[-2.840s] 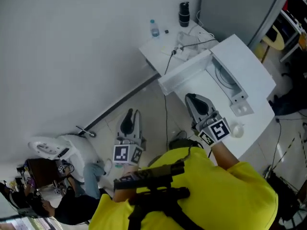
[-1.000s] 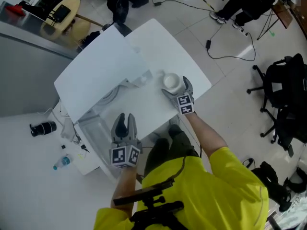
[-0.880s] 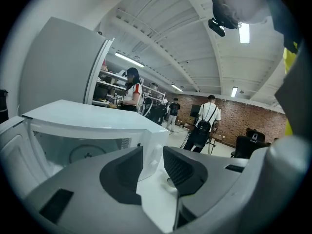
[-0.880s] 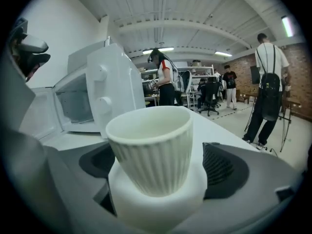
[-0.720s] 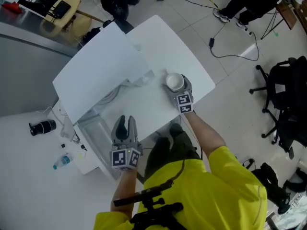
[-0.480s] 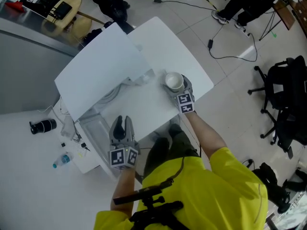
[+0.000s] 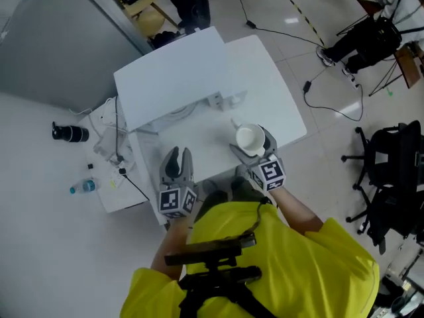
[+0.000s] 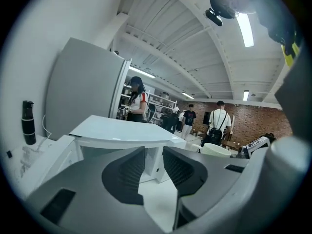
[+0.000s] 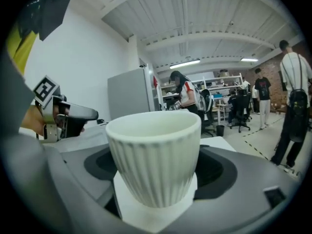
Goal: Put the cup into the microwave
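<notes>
A white ribbed cup point(image 9: 153, 155) stands upright between the jaws of my right gripper point(image 9: 155, 179), which is shut on its lower body and holds it in the air. From above, the cup point(image 7: 250, 138) and right gripper point(image 7: 252, 144) hang over the near part of the white table point(image 7: 278, 91). The white microwave point(image 7: 175, 75) stands at the table's left, its front towards me. My left gripper point(image 7: 178, 166) hovers before the microwave point(image 8: 117, 133), its jaws slightly apart with nothing between them. The cup's rim point(image 8: 218, 149) shows to its right.
A low side table at the left carries a black bottle point(image 7: 69, 132), a water bottle point(image 7: 83, 187) and cables. A grey cabinet point(image 8: 83, 96) stands behind the microwave. A black office chair point(image 7: 391, 171) is at the right. Several people stand far back.
My right gripper closed on the cup and lifted it off the table towards me. The left gripper shifted a little in front of the microwave. The head view swung round.
</notes>
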The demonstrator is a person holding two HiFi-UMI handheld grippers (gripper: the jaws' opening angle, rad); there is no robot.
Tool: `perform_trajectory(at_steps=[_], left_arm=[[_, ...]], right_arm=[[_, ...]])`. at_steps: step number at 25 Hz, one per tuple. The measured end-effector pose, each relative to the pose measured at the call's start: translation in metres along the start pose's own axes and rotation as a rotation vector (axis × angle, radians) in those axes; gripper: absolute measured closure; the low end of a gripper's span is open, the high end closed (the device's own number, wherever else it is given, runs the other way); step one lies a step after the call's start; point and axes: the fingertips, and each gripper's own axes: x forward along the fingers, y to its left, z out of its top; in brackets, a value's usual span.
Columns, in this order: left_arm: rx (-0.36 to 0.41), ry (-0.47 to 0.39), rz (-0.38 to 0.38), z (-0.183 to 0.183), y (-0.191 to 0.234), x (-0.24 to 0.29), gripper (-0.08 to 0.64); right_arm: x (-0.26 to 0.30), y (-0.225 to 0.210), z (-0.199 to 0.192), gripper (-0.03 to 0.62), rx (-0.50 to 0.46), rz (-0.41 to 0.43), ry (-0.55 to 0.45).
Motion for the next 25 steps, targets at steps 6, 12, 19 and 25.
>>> perform_trajectory(at_steps=[6, 12, 19, 25], left_arm=[[-0.046, 0.003, 0.084, -0.004, 0.036, -0.016, 0.449], [-0.084, 0.013, 0.147, -0.015, 0.062, -0.010, 0.449], [-0.126, 0.044, 0.142, -0.039, 0.077, 0.010, 0.449], [-0.149, 0.061, 0.156, -0.054, 0.091, 0.017, 0.449]], right_arm=[[0.052, 0.052, 0.003, 0.127, -0.060, 0.149, 0.023], [0.139, 0.087, -0.022, 0.127, -0.123, 0.260, 0.053], [0.261, 0.096, -0.062, 0.127, -0.175, 0.273, 0.085], [0.308, 0.101, -0.061, 0.127, -0.163, 0.251, 0.056]])
